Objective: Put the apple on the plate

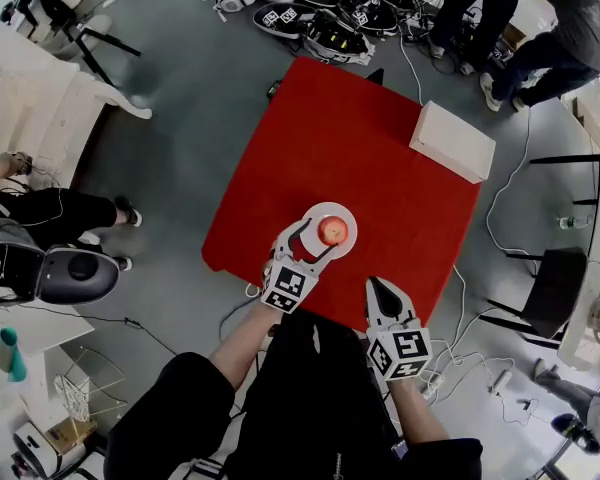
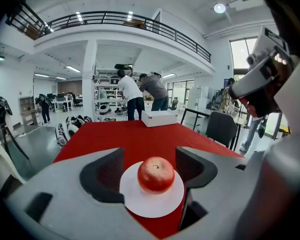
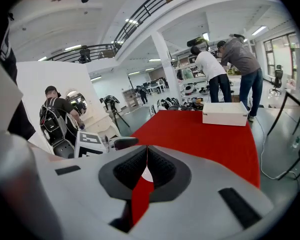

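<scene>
The apple point(image 1: 332, 231) sits on the white plate point(image 1: 345, 211). The plate is on the red table point(image 1: 360, 138), close to the edge nearest the person. The left gripper point(image 1: 310, 240) has its jaws wide apart, one on each side of the apple, not touching it. The right gripper point(image 1: 378, 286) is by the same edge with its jaws together, holding nothing. A white box point(image 1: 452, 140) lies at the table's right edge.

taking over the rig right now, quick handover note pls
Left tool: open, jaws either side of the apple, not gripping it.
Right tool: shut, empty, by the near edge of the red table.
Apple sits upright on the white plate.
Done: apple is on the plate.
To do: probably just draw the left tool clear without nudging the apple.
</scene>
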### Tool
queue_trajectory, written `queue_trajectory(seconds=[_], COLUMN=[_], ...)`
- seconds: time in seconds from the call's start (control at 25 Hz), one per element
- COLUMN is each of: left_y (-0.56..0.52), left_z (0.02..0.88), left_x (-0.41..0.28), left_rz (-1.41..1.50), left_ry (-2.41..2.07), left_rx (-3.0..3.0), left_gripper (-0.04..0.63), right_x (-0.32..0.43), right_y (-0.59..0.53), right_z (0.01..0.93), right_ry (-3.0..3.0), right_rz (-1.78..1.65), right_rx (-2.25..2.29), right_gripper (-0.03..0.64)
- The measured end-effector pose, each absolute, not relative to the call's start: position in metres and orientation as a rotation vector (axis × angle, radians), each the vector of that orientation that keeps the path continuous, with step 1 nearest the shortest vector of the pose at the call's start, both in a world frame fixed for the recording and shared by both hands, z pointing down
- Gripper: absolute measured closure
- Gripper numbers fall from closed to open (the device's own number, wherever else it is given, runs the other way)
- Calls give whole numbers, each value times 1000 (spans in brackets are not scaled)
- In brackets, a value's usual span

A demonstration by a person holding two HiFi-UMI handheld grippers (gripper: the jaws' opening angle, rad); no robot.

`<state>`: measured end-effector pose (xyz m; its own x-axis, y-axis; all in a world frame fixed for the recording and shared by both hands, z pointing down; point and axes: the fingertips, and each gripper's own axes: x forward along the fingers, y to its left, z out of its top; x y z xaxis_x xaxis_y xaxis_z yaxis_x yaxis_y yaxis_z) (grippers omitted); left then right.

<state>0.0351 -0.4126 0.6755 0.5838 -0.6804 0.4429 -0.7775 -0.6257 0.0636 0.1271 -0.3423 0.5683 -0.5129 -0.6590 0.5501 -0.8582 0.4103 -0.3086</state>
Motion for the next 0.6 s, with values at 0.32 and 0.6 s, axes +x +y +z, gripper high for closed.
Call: queue_trajectory(seconds=[0.32, 0.6], left_y=[-399, -376], left_z=[596, 527], left_x=[-1, -20], left_rz=[412, 277], left_ry=[-1349, -1354], left_rx=[2592, 2600], left_gripper=[506, 589], right_x=[99, 80], right_y=[-359, -359], right_z=[548, 523], right_ry=[-2455, -2540], right_rz=[724, 652], right_rx=[1182, 1108], right_gripper=[604, 604])
